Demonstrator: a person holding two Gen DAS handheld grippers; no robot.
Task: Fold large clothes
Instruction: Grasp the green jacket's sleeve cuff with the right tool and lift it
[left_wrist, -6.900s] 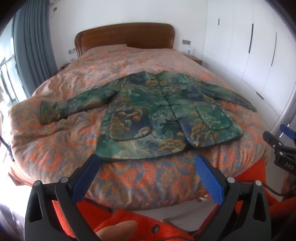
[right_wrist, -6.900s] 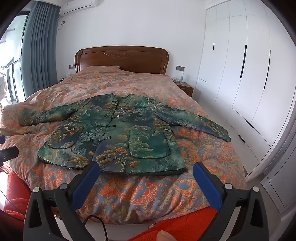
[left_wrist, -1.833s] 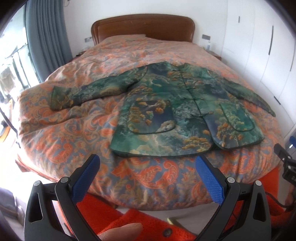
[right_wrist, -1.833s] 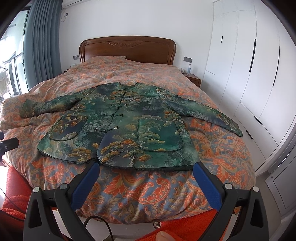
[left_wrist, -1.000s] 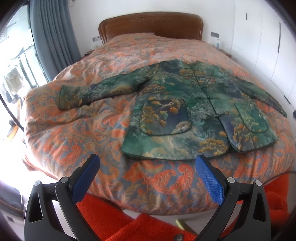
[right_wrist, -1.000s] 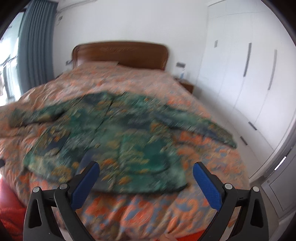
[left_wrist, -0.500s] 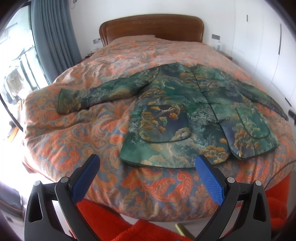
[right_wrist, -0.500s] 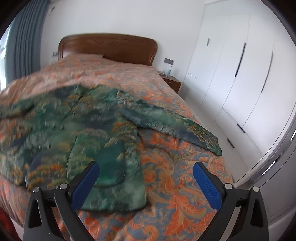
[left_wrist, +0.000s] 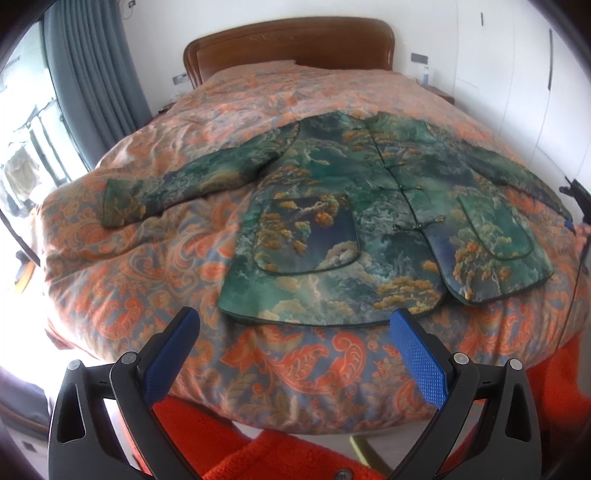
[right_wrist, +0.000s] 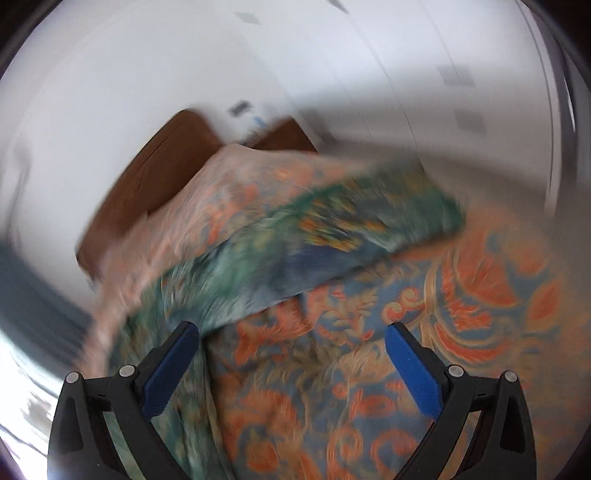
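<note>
Green brocade jacket w/ orange tree print (left_wrist: 369, 221) is laid flat, front up, sleeves spread, on the orange paisley quilted bed (left_wrist: 147, 280). Left tool (left_wrist: 295, 343) is held released, nothing btwn jaws. Right tool (right_wrist: 291, 350), blurred view, is closing over quilt beside the jacket's sleeve (right_wrist: 332, 236), nothing gripped.

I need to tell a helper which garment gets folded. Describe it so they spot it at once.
Look at the big bed with the wooden headboard. Spread flat across its orange paisley quilt lies the jacket, sleeves stretched out. It alone is green, printed with golden trees, with knot buttons down the front and two patch pockets.
</note>
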